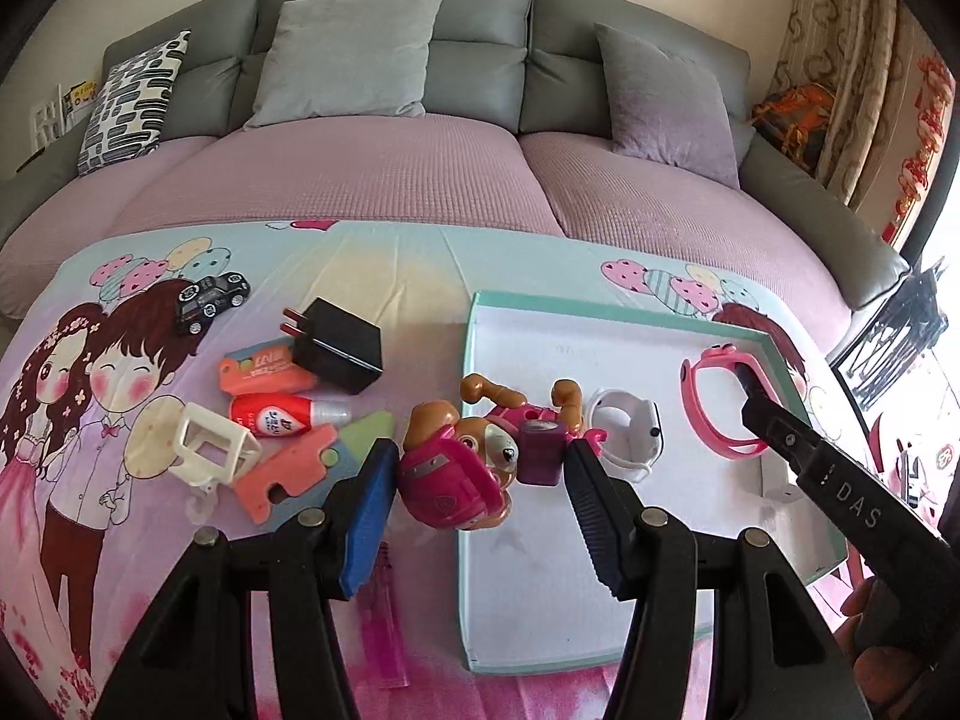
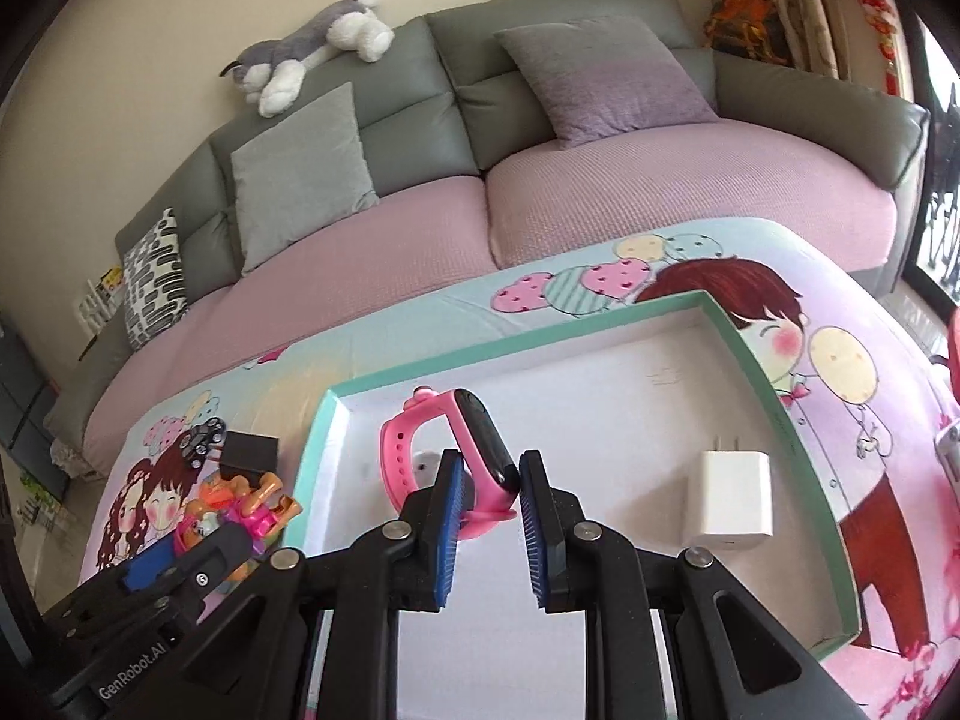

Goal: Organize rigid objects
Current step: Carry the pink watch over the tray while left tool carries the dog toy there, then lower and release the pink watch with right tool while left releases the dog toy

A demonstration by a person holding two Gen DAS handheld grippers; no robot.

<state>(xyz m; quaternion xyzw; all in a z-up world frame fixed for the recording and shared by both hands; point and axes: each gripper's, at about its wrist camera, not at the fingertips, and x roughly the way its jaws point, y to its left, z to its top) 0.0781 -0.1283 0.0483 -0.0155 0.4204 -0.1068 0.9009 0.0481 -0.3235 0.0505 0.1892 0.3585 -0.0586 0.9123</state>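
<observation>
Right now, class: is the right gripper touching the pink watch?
Touching. The right wrist view shows the right gripper with its pads pressed on the pink watch.

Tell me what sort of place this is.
Probably a home living room: a grey sofa with cushions, a plush dog on its backrest, curtains, and a table under a cartoon cloth.

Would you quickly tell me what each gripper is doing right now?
Left gripper: closed on the pink puppy toy.
Right gripper: closed on the pink watch, above the tray.
</observation>
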